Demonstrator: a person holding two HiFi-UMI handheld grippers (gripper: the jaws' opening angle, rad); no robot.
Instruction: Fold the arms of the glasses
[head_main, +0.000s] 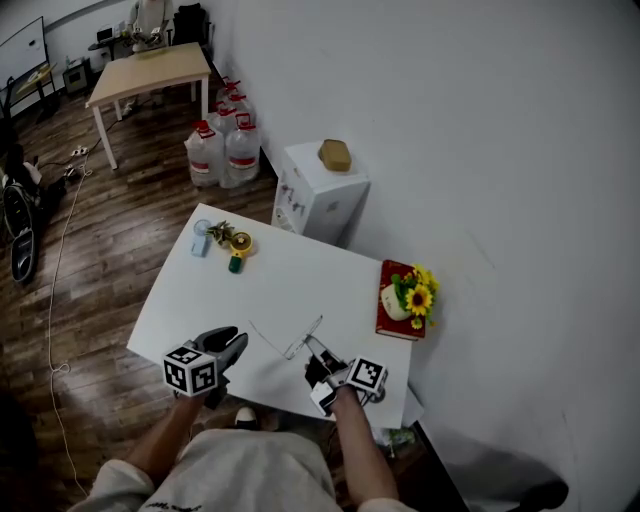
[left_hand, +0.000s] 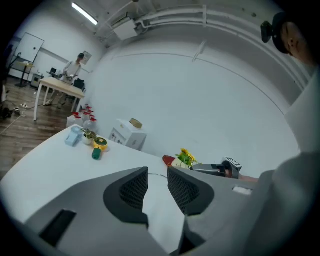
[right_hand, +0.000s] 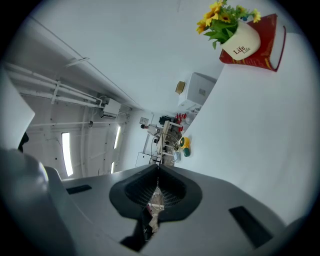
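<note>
A white surface (head_main: 290, 285) stood against a plain white wall (head_main: 450, 120) on a dark wood floor (head_main: 110, 250), with a small white cabinet (head_main: 318, 195) just beyond it, water jugs (head_main: 225, 148) farther beyond it, and a pale wooden table (head_main: 150, 72) well apart from it.

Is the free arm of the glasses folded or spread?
Spread: in the head view the thin arm sticks out sideways from the glasses toward the left hand-held gripper.

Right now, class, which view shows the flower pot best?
Right gripper view: the flower pot is large, its lettering readable. Head view shows it small at the table's edge; left gripper view, only distant blooms.
</note>
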